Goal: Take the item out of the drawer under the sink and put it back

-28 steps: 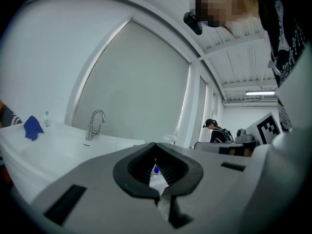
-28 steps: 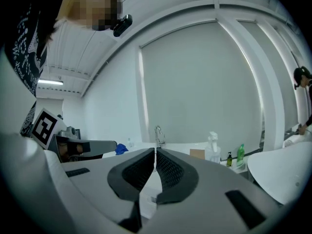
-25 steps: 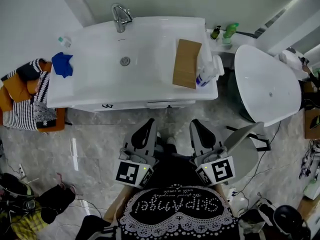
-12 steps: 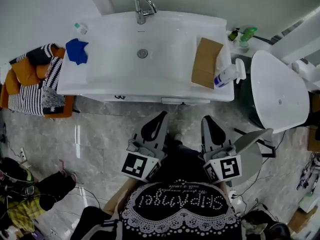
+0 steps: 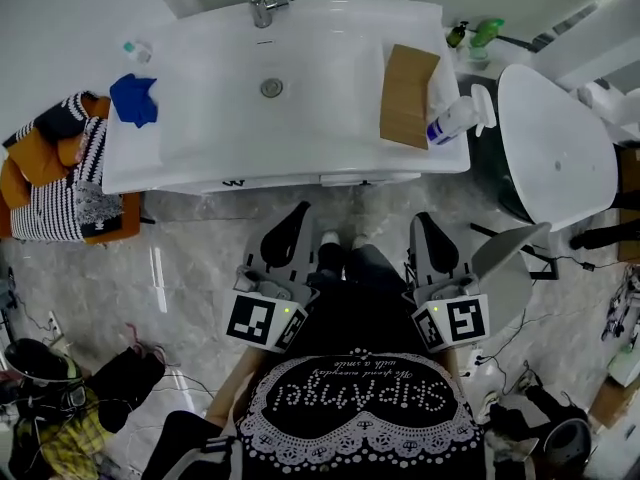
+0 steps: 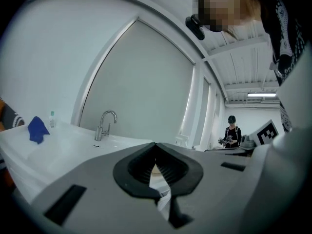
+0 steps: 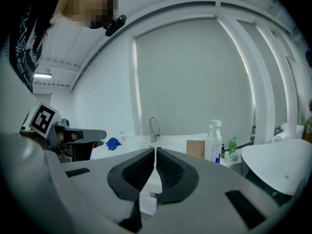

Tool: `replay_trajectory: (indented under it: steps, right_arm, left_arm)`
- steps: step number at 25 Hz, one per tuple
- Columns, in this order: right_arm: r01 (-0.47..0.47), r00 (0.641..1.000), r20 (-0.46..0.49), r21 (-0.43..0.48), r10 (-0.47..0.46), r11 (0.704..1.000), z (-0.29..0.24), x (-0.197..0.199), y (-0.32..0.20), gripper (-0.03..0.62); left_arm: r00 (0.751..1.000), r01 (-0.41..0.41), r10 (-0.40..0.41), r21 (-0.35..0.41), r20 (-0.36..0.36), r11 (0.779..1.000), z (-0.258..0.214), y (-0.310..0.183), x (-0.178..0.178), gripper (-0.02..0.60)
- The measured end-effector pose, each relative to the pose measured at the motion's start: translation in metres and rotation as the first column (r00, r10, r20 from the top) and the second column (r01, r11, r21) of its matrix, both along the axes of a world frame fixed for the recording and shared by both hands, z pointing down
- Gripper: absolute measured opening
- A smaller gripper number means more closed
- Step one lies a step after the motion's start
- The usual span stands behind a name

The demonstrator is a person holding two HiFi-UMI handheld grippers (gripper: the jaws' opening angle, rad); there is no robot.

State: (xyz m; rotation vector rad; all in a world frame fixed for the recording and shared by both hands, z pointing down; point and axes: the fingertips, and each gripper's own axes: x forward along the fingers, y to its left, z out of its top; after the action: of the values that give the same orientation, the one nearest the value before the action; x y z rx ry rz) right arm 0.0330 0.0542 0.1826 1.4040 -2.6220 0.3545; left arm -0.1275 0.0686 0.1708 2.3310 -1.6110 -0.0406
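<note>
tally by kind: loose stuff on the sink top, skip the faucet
Bottles: 2 (spray bottle, small clear bottle)
Blue cloth: 1
Cardboard piece: 1
Total: 4

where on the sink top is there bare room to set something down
Bare: the wide sink stretch between the blue cloth and the cardboard, around the drain. Crowded: the right end, cardboard beside spray bottle.

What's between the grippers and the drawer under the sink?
Head view: only bare grey floor separates the left gripper and right gripper from the drawer front; the person's shoes show between the two grippers.
</note>
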Motion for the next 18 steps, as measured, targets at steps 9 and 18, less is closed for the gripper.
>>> replay_trajectory:
  steps: [9,18]
  right_arm:
    - [0.028,1.000,-0.009,0.001,-0.028,1.000,-0.004,-0.010,-0.003,0.025]
    - [0.085,0.996,-0.029,-0.007,-0.085,0.996,0.006,-0.013,-0.002,0.025]
  left_arm:
    - [1.000,-0.003,0.003,0.000,-0.017,1.000,0.000,-0.004,0.002,0.005]
    - [1.000,0.012,-0.012,-0.032,-0.011,0.999,0.015,-0.011,0.005,0.005]
